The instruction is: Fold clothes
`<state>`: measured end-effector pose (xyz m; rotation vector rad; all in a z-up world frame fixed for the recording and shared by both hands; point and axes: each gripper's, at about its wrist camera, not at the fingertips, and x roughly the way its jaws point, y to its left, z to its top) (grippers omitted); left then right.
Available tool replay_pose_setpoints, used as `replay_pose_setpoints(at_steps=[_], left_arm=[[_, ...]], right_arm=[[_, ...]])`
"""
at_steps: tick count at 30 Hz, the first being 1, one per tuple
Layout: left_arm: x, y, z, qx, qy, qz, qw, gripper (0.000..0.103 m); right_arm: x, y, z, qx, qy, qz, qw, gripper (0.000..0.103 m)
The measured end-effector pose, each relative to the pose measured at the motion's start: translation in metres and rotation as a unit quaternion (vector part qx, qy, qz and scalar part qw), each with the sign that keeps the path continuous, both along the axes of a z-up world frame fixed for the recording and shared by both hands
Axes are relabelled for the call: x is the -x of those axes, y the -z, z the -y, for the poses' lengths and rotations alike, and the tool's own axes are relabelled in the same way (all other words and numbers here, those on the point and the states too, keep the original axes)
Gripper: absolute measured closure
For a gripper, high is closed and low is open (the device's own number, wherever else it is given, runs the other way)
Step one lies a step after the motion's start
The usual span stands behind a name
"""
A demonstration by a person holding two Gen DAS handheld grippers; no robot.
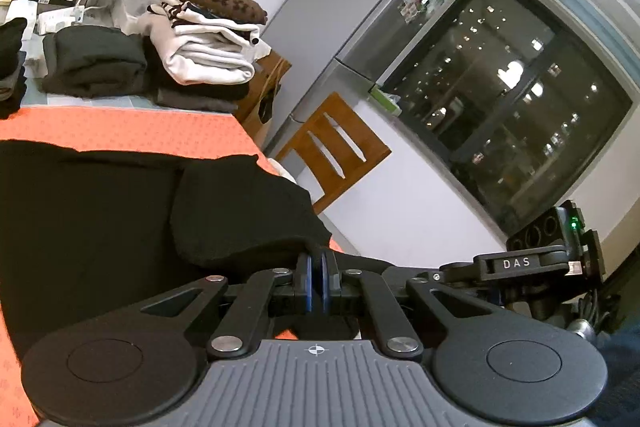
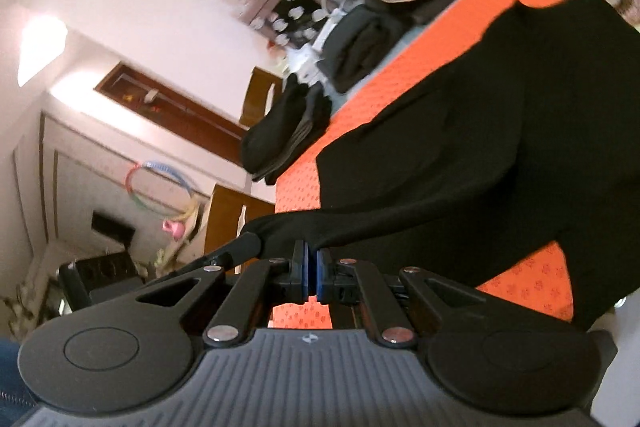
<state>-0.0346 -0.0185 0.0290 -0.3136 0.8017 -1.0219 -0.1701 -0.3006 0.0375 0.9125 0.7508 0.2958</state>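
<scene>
Both grippers clamp the same black garment (image 1: 120,211): the left gripper (image 1: 318,267) pinches a fold of cloth at the garment's near edge, and the right gripper (image 2: 311,259) pinches a stretched strip of it, jaws nearly together on the fabric. The garment lies spread over the orange tablecloth (image 1: 120,127). Going left to right in the left wrist view: a dark folded pile (image 1: 96,61) and a white folded pile (image 1: 208,55) sit at the table's far side, then a wooden chair (image 1: 336,147), a grey refrigerator (image 1: 344,7) and a dark window (image 1: 512,99).
</scene>
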Motion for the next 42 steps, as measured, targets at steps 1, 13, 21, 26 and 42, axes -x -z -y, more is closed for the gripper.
replay_pose_setpoints(at_steps=[1,13,21,26,42], left_arm=[[-0.004,0.0,0.005,-0.001,-0.002,0.003,1.0,0.096],[-0.073,0.006,0.069,-0.033,-0.102,0.035,0.9937,0.06],[-0.078,0.028,0.063,-0.104,-0.202,0.001,0.9739,0.051],[-0.073,0.044,0.054,-0.144,-0.247,-0.019,0.958,0.05],[-0.091,0.066,0.077,-0.214,-0.257,-0.043,0.9416,0.049]], right_arm=[[-0.004,0.003,0.003,-0.006,0.006,-0.002,1.0,0.098],[-0.111,0.054,0.1,-0.091,0.1,-0.028,0.99,0.098],[-0.224,0.135,0.181,-0.13,0.133,-0.107,0.977,0.098],[-0.254,0.15,0.214,-0.155,0.139,-0.104,0.973,0.098],[-0.209,0.218,0.288,-0.278,0.295,-0.119,0.906,0.098]])
